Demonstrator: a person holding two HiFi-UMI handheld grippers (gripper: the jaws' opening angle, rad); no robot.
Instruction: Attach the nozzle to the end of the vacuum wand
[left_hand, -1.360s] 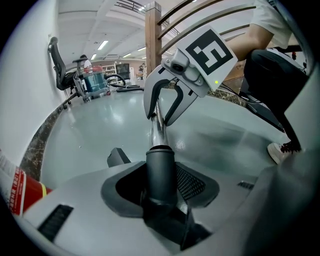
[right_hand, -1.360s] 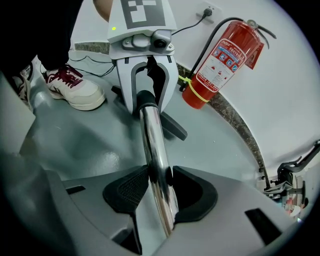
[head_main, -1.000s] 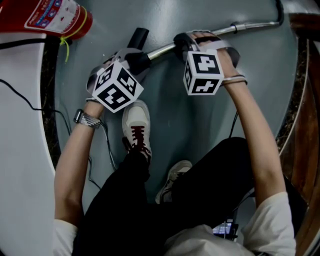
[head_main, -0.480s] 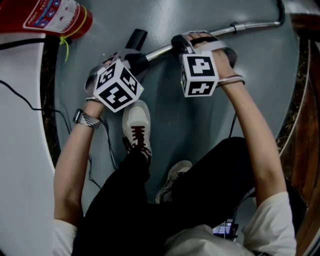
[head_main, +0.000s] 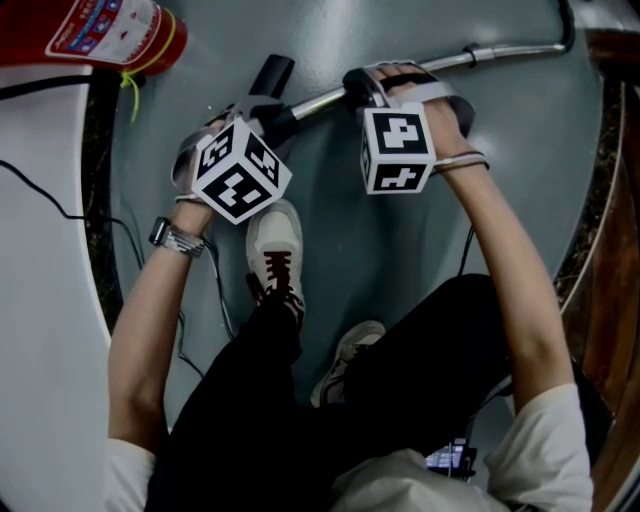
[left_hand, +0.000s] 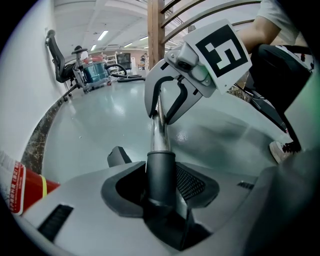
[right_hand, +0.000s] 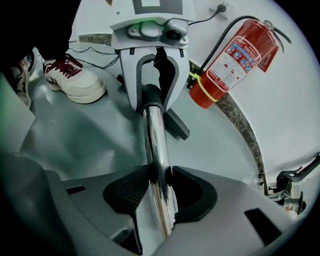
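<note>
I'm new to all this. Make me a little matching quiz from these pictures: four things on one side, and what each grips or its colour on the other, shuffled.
Things:
1. left gripper
2. right gripper
3. fire extinguisher
4. sneaker

Colour or state:
A. red
B. shut on the shiny metal wand
C. white with dark red laces
D. shut on the black nozzle

Pairs: 1-D, 2-B, 3-A, 4-C.

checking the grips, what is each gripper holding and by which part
Left gripper: the nozzle, by its dark round neck. Right gripper: the wand, on its chrome shaft, a little back from the nozzle.
</note>
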